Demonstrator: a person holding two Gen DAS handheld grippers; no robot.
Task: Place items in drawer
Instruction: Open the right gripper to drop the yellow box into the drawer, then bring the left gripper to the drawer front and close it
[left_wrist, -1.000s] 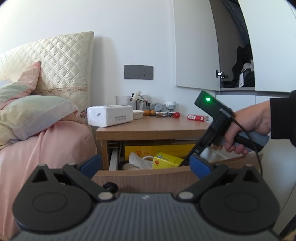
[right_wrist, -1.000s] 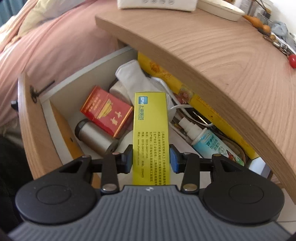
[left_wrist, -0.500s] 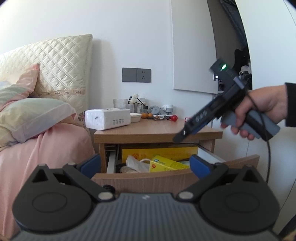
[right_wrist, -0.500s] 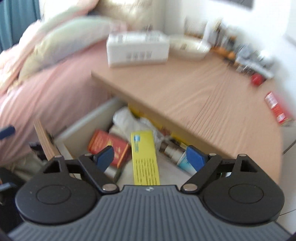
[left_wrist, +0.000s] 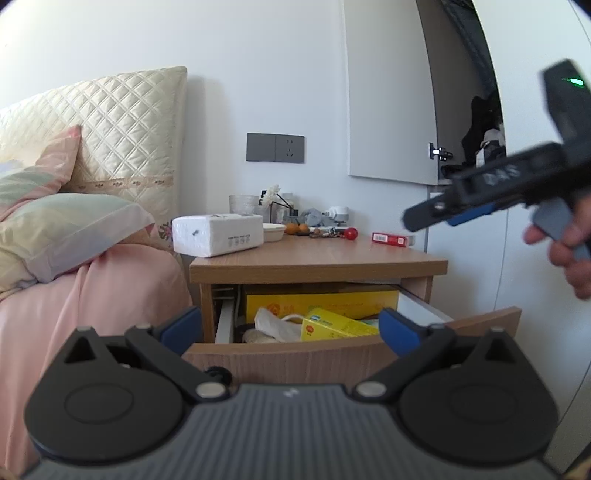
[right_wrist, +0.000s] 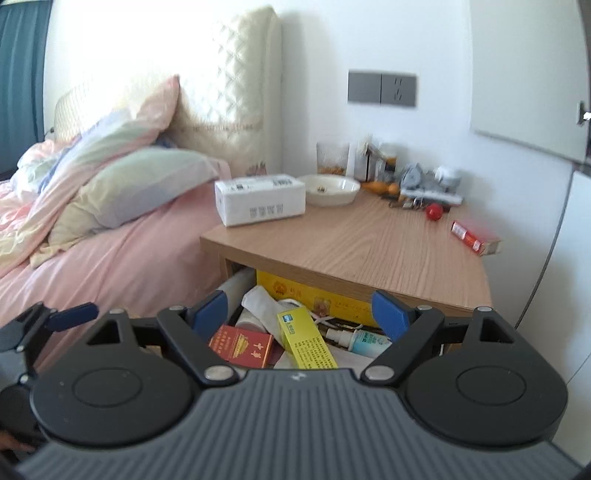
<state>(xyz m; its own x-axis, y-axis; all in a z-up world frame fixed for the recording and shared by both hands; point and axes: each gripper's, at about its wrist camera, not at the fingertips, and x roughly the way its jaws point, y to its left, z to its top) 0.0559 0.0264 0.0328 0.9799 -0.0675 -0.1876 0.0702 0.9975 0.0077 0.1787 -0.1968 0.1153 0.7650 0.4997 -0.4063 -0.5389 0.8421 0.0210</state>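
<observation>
with the yellow box (right_wrist: 306, 338) lying in the open drawer (left_wrist: 295, 356) just below it, the right hand-held gripper (right_wrist: 301, 314) is hovering empty, fingers spread, likely needing the red pack (right_wrist: 474, 240) ahead-right on the desk (right_wrist: 369, 243) next.

boxes in drawer (right_wrist: 236, 291), nightstand (right_wrist: 369, 247) above

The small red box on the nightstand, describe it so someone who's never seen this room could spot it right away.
Find the wooden nightstand beside the pink-sheeted bed. Follow its top to the corner nearest the white wardrobe, away from the bed, where the flat red rectangular box lies alone at the edge. Unlike the round red ball nearby, it is long and flat.
</observation>
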